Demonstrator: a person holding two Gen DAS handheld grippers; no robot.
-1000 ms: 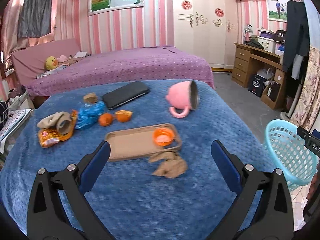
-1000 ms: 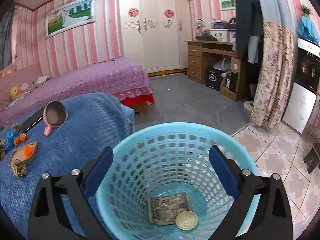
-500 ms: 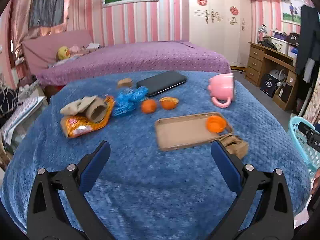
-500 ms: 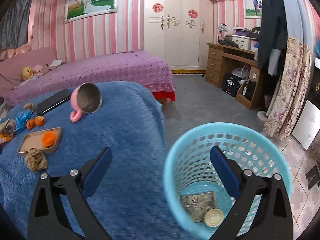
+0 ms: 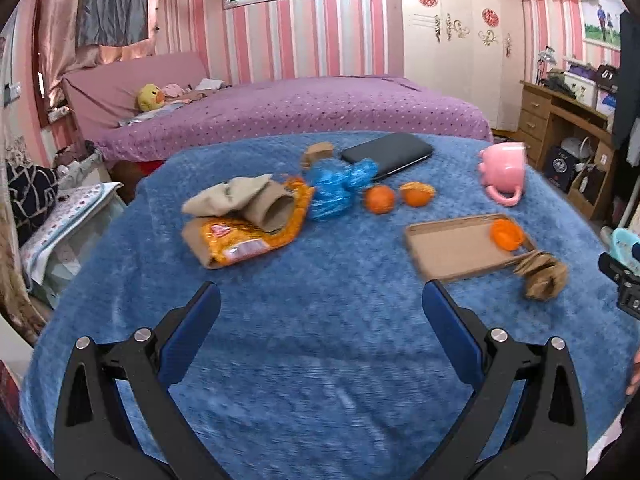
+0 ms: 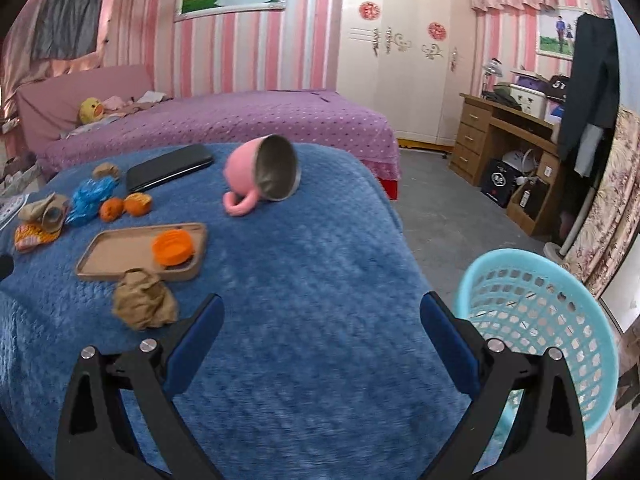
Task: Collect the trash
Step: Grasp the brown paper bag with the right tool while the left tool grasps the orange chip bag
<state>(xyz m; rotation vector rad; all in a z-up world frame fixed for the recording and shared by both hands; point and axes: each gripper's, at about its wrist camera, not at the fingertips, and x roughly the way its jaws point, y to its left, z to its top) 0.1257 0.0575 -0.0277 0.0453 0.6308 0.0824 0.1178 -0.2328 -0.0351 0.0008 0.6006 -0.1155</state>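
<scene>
Trash lies on the blue blanket-covered table [image 5: 320,360]. An orange snack bag [image 5: 248,236] with a cardboard tube and beige paper [image 5: 256,202] on it sits at the left. A blue crumpled wrapper [image 5: 336,188] lies behind it. A crumpled brown paper ball [image 5: 542,276] [image 6: 144,300] lies by the brown tray [image 6: 120,252], which holds an orange lid [image 6: 173,247]. My left gripper [image 5: 320,312] is open and empty above the table's near part. My right gripper [image 6: 320,320] is open and empty above the table's right side, with the cyan trash basket [image 6: 540,320] to its right.
Two oranges [image 5: 380,199], a black phone [image 5: 386,151], a small brown block [image 5: 318,151] and a tipped pink mug [image 6: 262,172] lie further back. A purple bed [image 5: 300,112] stands behind the table. A wooden desk [image 6: 516,136] is at the right wall.
My right gripper has swung left, from over the basket to over the table. My left gripper has turned left, bringing the snack bag and wrapper toward the centre of its view.
</scene>
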